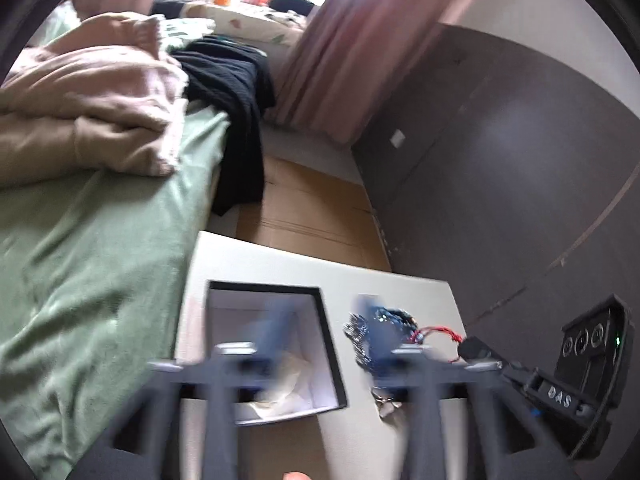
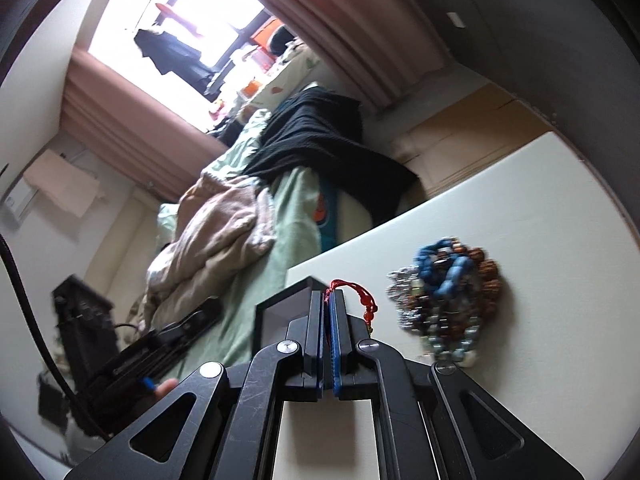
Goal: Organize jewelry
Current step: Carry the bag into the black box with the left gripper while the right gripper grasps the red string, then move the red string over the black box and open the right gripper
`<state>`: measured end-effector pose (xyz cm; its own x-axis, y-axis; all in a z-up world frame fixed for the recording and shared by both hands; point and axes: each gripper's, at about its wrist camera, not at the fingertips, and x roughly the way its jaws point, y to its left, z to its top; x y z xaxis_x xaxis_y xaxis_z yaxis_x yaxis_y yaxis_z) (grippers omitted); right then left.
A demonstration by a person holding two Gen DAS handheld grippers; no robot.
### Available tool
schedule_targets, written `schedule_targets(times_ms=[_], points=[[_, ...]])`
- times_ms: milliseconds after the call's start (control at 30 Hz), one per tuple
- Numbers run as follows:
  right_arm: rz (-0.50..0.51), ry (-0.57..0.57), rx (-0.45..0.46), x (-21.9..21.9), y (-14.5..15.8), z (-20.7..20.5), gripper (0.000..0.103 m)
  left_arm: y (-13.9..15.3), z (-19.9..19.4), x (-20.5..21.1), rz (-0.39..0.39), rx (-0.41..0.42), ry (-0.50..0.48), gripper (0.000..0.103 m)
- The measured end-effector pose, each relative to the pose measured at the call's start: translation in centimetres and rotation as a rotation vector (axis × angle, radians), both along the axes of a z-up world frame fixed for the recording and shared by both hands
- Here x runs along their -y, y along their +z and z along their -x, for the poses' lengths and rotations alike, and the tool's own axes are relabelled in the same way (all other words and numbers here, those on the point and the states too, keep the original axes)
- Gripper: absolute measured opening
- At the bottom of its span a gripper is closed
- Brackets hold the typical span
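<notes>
A pile of beaded jewelry (image 2: 444, 300) in blue, brown and silver lies on a white table (image 2: 520, 216); it also shows in the left wrist view (image 1: 380, 332). An open black-rimmed box (image 1: 276, 352) with white inside stands left of the pile; its corner shows in the right wrist view (image 2: 288, 300). My left gripper (image 1: 320, 320) is open and blurred, one finger over the box, the other over the pile. My right gripper (image 2: 330, 300) is shut on a red cord bracelet (image 2: 356, 296), which also shows in the left wrist view (image 1: 436, 334), beside the box.
A bed (image 1: 100, 240) with a green sheet, a beige blanket (image 1: 88, 112) and a black garment (image 1: 236, 100) lies to the left. Pink curtains (image 1: 360, 40) hang behind. A cardboard sheet (image 1: 312, 216) lies beyond the table. A dark wall (image 1: 500, 160) stands at right.
</notes>
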<state>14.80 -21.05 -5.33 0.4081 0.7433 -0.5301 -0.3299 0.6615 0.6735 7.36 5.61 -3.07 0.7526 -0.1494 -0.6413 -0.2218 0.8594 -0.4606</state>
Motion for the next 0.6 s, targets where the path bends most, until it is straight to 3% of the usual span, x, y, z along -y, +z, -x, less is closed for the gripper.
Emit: schedule_targets(times_ms=[67, 267, 600], points=[[-0.009, 0.024, 0.004, -0.8, 0.0, 0.1, 0.004, 0.7, 0.9, -1.0, -0.005, 0.043, 0.047, 0.086], [-0.027, 0.101, -0.001, -4.0, -0.4, 0.4, 0.004, 1.1, 2.0, -3.7, 0.003, 0.033, 0.118, 0.086], [-0.052, 0.209, -0.021, -9.5, -1.6, 1.4, 0.004, 1.6, 3.0, -5.4, 0.009, 0.050, 0.146, 0.086]])
